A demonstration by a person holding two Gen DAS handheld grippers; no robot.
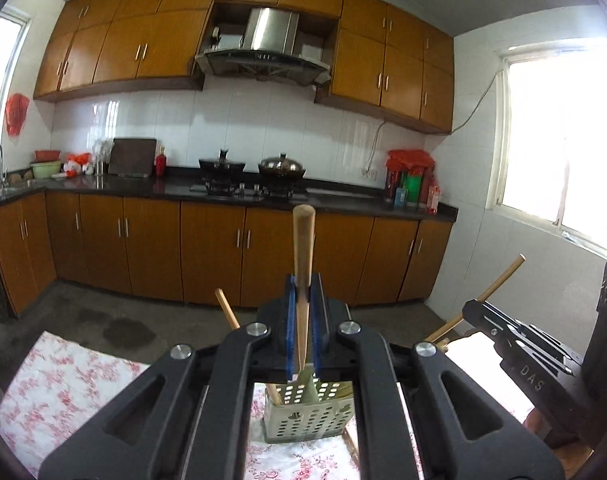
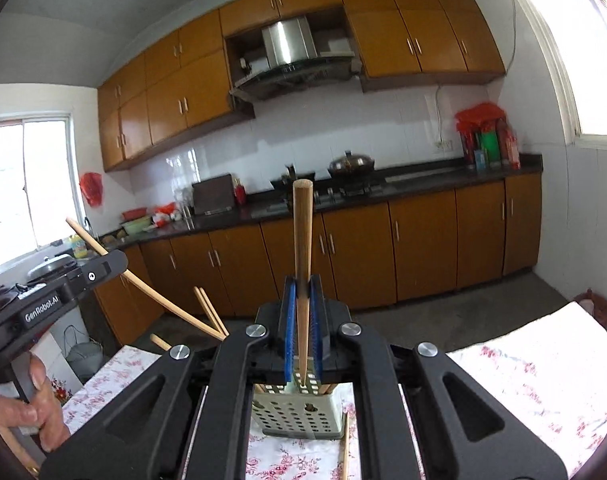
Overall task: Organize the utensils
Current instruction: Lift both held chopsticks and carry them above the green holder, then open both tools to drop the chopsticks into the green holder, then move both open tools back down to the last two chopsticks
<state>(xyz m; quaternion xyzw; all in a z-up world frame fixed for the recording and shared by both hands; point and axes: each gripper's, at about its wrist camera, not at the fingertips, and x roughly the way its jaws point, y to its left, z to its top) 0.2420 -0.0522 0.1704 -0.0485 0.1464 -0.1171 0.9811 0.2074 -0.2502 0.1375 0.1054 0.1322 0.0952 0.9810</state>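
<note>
Progress: partly complete, judged from the present layout. The perforated utensil holder (image 2: 297,412) stands on the floral tablecloth (image 2: 523,376) and already contains several chopsticks.

Left gripper (image 1: 302,320): jaws closed on one wooden chopstick (image 1: 303,256), upright, lower end over the holder mouth at 6 o'clock in the left wrist view.

Right gripper (image 2: 302,320): jaws closed on one wooden chopstick (image 2: 302,240), upright, tip at the holder mouth.

Count:
- Held chopsticks: two, one per gripper.
- Chopsticks leaning from the holder toward 10 o'clock, right wrist view: about three (image 2: 207,308); exact total cannot be told.
- One stick (image 2: 345,456) lies on the cloth beside the holder.

Remaining: release both held chopsticks; collect the loose stick.
</note>
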